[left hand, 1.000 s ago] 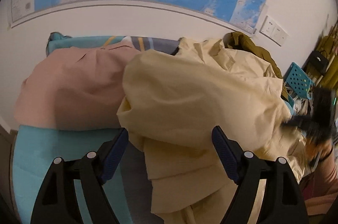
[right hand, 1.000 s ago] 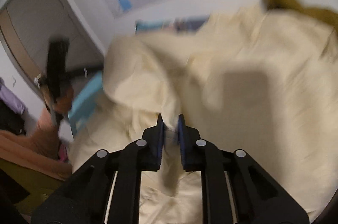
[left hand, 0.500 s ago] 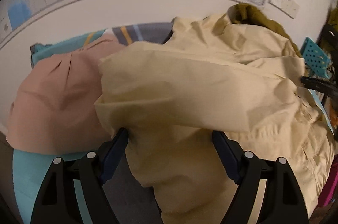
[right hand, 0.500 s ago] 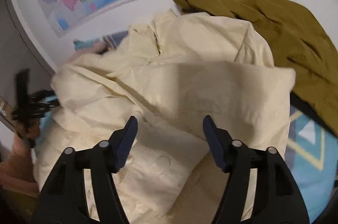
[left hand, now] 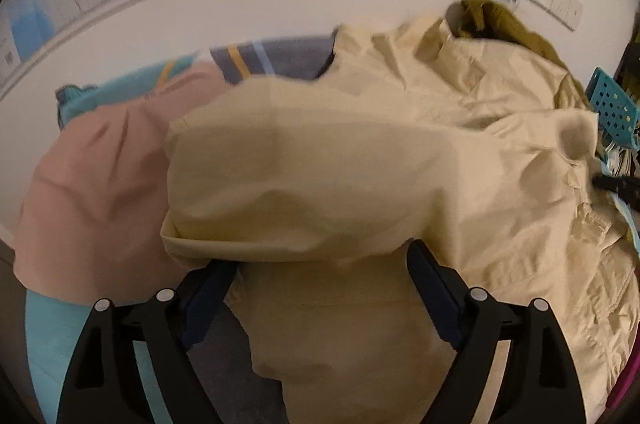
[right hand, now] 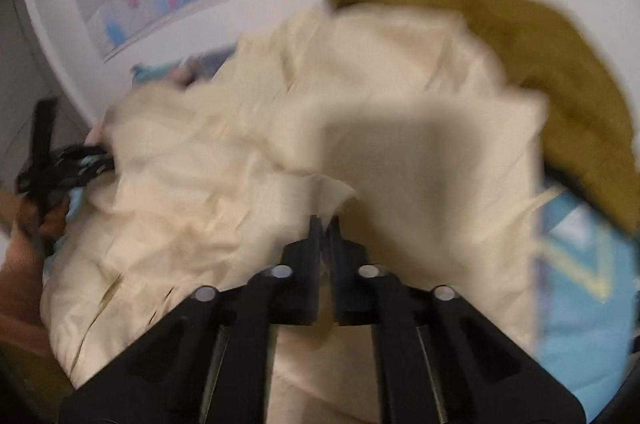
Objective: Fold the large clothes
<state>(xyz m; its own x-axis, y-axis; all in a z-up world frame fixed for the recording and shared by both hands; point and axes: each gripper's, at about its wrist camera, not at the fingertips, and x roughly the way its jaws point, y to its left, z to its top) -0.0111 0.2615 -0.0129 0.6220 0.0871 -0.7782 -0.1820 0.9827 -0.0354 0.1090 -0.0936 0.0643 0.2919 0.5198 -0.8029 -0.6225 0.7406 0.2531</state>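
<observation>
Across the bed, at the centre of both views: a cream shirt [left hand: 360, 159] in a loose heap.
Soft and light, it will sag; hems and corners give the best hold. The right gripper [right hand: 324, 224] has just closed, pinching a fold at 6 o'clock. The left gripper [left hand: 320, 288] stands wide, cloth draped between its fingers, unpinched.

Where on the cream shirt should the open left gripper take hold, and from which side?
The folded hem edge of the cream shirt, from the near side: it overhangs as a firm, doubled lip just ahead of the left gripper, whose wide jaws already straddle it.
</observation>
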